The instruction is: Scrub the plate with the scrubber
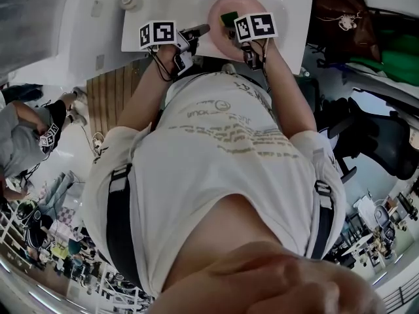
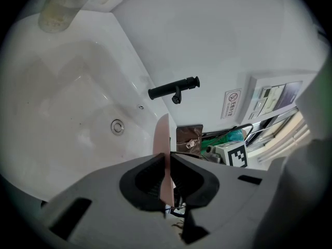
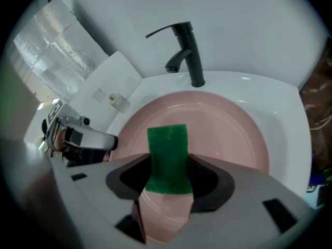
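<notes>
Person at a white sink [image 2: 62, 113], bottle [image 2: 62, 7] on the rim far left, drain [image 2: 118, 126] in the basin. Left gripper [image 2: 167, 162] is clamped on the rim of the pink plate [image 3: 223, 134]. In its own view the plate runs edge-on between the jaws, pads tight on both faces. The plate sits over the basin, just in front of the black faucet [image 3: 187, 51], held at its left edge. To the right, the right gripper [image 3: 168, 160] is pinched on the green scrubber [image 3: 167, 154], whose far end sticks out past the jaws over the near-middle of the plate. It looks down on the face, but contact can't be confirmed. Step, as I read it: scrubbing is under way or just starting, with one gripper steadying the plate and the other working the pad. How much is cleaned can't be told, and no dirt or suds are visible. The next move likely calls for pressing the pad flat and sweeping it across toward the far rim. The left grip must stay firm so the plate doesn't twist or slip into the sink.
</notes>
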`<state>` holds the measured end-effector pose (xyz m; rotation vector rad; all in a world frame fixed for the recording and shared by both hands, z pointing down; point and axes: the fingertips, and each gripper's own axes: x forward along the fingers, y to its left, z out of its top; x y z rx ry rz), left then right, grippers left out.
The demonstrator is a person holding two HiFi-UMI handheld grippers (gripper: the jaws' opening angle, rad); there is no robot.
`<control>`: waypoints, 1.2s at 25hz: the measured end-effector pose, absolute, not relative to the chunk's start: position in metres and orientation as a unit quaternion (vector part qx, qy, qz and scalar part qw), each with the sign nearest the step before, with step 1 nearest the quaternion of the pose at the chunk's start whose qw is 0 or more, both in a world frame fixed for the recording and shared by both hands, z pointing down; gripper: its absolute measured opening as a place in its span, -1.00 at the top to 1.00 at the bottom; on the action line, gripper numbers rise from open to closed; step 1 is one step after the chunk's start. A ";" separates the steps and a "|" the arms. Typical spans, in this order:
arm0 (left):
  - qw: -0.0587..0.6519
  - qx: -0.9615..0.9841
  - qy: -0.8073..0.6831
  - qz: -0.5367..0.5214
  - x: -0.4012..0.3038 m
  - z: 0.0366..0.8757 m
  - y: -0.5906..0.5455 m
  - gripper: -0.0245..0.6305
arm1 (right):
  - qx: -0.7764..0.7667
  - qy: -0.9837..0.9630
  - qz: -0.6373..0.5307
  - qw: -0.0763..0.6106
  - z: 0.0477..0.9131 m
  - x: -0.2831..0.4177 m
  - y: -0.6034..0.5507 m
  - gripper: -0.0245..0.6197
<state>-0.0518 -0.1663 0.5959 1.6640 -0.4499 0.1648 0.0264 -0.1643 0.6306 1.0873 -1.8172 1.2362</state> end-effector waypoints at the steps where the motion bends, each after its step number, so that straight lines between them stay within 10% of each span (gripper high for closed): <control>1: 0.649 0.731 -0.199 0.071 -0.052 0.596 -0.167 0.80 | 0.409 -0.703 0.474 0.337 0.628 0.018 -0.163 0.23; 24: 0.652 0.727 -0.212 0.037 -0.065 0.596 -0.191 0.80 | 0.397 -0.675 0.480 0.396 0.666 0.058 -0.123 0.23; 30: 0.661 0.713 -0.227 0.051 -0.070 0.613 -0.193 0.82 | 0.443 -0.730 0.460 0.242 0.626 0.055 -0.162 0.24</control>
